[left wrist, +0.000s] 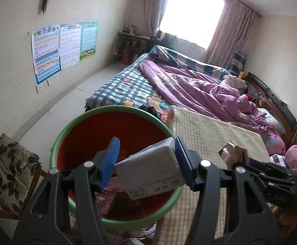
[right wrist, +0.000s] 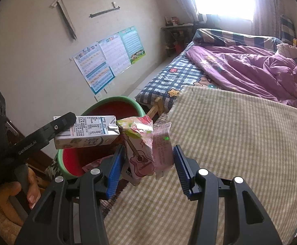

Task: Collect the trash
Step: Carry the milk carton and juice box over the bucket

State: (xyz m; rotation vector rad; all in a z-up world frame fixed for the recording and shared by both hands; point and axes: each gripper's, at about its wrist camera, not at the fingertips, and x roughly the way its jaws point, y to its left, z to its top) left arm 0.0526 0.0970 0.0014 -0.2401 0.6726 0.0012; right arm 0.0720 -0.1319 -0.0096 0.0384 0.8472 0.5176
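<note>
The step in hand looks like the drop: the green-rimmed red bin (left wrist: 115,163) stands beside the table (left wrist: 209,143) with its checked cloth, and over its mouth the left gripper (left wrist: 146,163) is clamped on a grey-and-white drink carton (left wrist: 150,171), while the right gripper (right wrist: 148,167), just over the table edge beside the bin, is clenched on a crumpled pink wrapper (right wrist: 146,149). Next, I judge, the left jaws need only release, whereas the right must first carry the wrapper sideways over the rim. The bin's floor is mostly hidden behind carton and fingers, so what already lies inside is hard to make out.
</note>
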